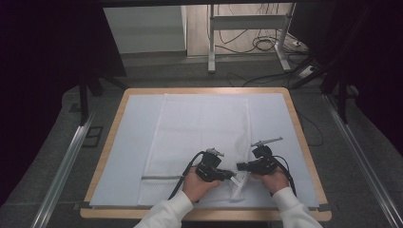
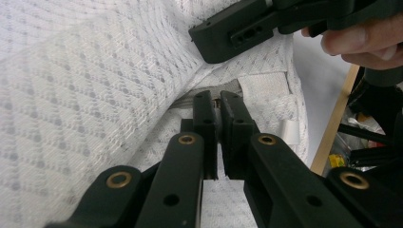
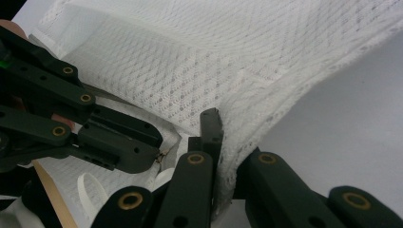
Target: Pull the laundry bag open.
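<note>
— How far along is the zipping of that white mesh laundry bag (image 1: 197, 137)?

— Judging by how it is lying, most of the way: a grey zipper line (image 1: 160, 177) is running along the near edge, to the left of the left gripper (image 1: 227, 175), and that stretch is looking closed. What is left seems to be the last bit at the near right corner, which is being lifted between the two grippers — the rest of the bag is lying flat on the table (image 1: 110, 142), stretching away beyond both.

— And the tongs themselves?

— The left gripper (image 2: 216, 102) is pressing its jaws nearly together on something small and metallic at the seam — likely the zipper pull (image 2: 217, 101), though it is too small to tell for certain. The right gripper (image 3: 223, 137) is pinching a fold of the mesh, jaws closed on the fabric, holding the corner taut just beside the left one's tips.
</note>
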A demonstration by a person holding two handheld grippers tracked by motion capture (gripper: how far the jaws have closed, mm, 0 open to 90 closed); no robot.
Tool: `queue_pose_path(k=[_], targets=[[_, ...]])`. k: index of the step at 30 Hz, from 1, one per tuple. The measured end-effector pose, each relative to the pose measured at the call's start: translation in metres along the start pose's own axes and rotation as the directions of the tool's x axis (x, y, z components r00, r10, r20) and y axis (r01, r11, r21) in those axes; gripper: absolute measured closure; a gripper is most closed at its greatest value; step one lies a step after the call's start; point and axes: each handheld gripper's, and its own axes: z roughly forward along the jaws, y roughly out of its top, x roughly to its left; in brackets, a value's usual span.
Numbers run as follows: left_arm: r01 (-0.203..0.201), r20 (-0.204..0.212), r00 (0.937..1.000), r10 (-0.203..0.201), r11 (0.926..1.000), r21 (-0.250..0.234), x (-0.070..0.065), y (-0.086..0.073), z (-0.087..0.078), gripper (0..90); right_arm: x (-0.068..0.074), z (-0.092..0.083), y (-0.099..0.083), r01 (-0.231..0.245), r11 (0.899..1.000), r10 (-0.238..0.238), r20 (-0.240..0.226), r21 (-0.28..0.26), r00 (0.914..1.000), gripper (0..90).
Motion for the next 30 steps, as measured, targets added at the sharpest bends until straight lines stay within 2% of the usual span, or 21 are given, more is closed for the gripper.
queue_pose_path(k=[5,13,24,30], targets=[[-0.018,-0.022,0.9996,0.018,0.9998,0.003,-0.004,-0.001,0.0,87.0,-0.001,0.001,0.0,0.0,1.0,0.0,-0.002,0.005,1.0,88.8],[-0.022,-0.041,0.9989,0.021,0.9996,-0.018,-0.004,-0.004,0.0,86.9,0.0,0.001,0.001,0.005,1.0,-0.005,0.0,0.0,1.0,88.8],[0.002,-0.032,0.9995,-0.003,0.9999,-0.013,0.003,-0.005,-0.003,86.9,0.0,0.001,0.002,0.009,1.0,-0.009,0.003,0.0,1.0,88.8],[0.007,-0.049,0.9987,-0.008,0.9999,-0.016,0.008,-0.01,-0.005,87.0,-0.001,-0.001,0.002,0.004,1.0,-0.004,0.005,-0.012,1.0,88.8]])
